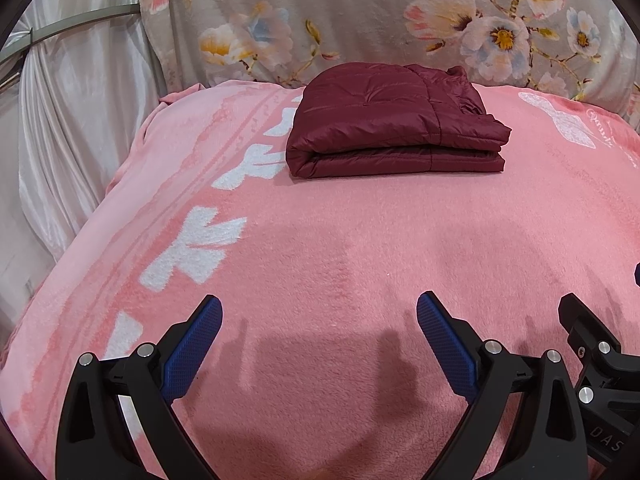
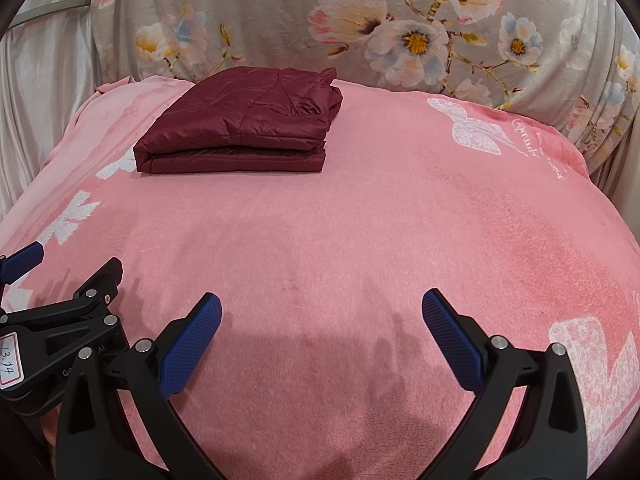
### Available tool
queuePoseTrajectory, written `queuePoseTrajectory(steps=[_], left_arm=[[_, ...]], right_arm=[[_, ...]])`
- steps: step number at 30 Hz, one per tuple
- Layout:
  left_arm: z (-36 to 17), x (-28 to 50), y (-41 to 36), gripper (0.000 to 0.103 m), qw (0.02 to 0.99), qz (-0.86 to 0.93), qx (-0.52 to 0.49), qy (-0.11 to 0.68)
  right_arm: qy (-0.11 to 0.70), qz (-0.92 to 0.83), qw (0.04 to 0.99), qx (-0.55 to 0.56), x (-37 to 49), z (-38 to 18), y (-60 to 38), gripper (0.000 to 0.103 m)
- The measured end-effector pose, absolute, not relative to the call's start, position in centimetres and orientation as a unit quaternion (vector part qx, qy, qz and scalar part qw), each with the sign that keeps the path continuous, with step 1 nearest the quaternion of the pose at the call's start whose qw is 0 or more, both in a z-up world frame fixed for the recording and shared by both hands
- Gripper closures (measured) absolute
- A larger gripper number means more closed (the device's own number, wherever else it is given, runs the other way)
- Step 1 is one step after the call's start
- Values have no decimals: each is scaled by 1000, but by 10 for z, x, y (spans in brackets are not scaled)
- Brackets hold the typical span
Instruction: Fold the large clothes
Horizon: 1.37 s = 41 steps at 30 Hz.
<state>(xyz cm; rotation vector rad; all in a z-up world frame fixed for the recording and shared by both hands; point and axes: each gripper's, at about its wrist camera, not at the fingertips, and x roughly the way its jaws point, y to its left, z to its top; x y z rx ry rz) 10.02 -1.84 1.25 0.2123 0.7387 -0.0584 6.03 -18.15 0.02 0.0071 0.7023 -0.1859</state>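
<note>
A dark red quilted jacket (image 1: 394,124) lies folded into a compact stack at the far end of the pink blanket (image 1: 340,248). It also shows in the right wrist view (image 2: 240,128), at the far left. My left gripper (image 1: 319,312) is open and empty, well short of the jacket, above the bare blanket. My right gripper (image 2: 322,308) is open and empty too, at the near end. The two grippers are side by side: the right one shows at the left wrist view's right edge (image 1: 592,360), and the left one at the right wrist view's left edge (image 2: 60,312).
A grey floral blanket (image 1: 360,16) rises behind the pink one like a backrest. White satin curtains (image 1: 80,120) hang at the left. The pink blanket has white flower and butterfly prints (image 2: 476,128). The blanket drops away at its left and right edges.
</note>
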Motion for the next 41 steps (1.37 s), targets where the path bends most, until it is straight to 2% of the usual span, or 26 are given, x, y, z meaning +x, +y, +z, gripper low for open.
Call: queuePoseTrajectory(steps=[31, 36, 41], left_arm=[[13, 103, -18, 10, 925, -33, 106, 363], [10, 103, -21, 20, 925, -35, 120, 360], [9, 102, -24, 21, 924, -30, 130, 358]], right_arm=[[342, -91, 935, 4, 60, 2, -184, 5], [342, -91, 935, 3, 60, 1, -184, 5], [342, -91, 935, 2, 60, 1, -184, 5]])
